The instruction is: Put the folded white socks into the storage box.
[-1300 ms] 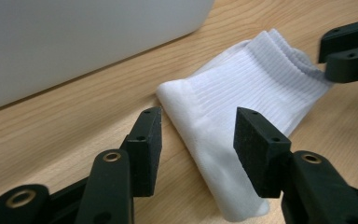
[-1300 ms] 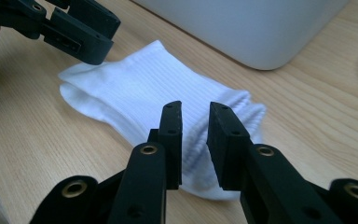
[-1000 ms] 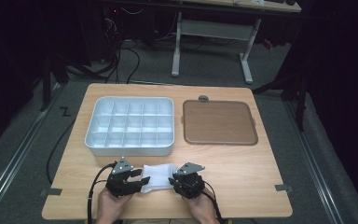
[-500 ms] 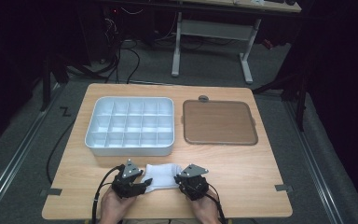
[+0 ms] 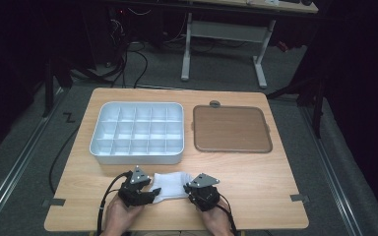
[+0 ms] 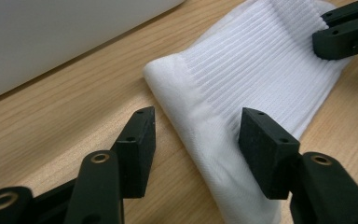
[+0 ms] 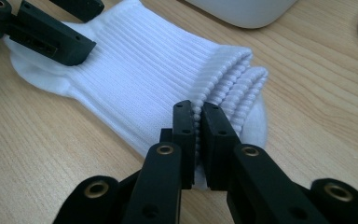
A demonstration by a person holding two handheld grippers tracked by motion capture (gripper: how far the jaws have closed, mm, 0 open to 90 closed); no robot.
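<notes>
A folded white sock (image 5: 170, 184) lies on the wooden table near its front edge. My left gripper (image 5: 150, 193) is at the sock's left end. Its jaws (image 6: 200, 135) stand open astride the folded edge of the sock (image 6: 242, 74) and have just been opening; the pads do not press on it. My right gripper (image 5: 189, 189) is at the sock's right end, and its jaws (image 7: 198, 121) are shut on the ribbed cuff of the sock (image 7: 140, 70). The right gripper view has the left gripper (image 7: 51, 32) at its upper left.
A white compartment tray (image 5: 138, 158) stands just behind the sock on the left. A brown flat tray (image 5: 230, 129) lies to its right, with a small round object (image 5: 215, 103) at its far edge. Tape marks (image 5: 299, 198) sit near the table's front corners.
The left gripper has shifted slightly towards the sock. The right gripper and the sock have stayed where they were.
</notes>
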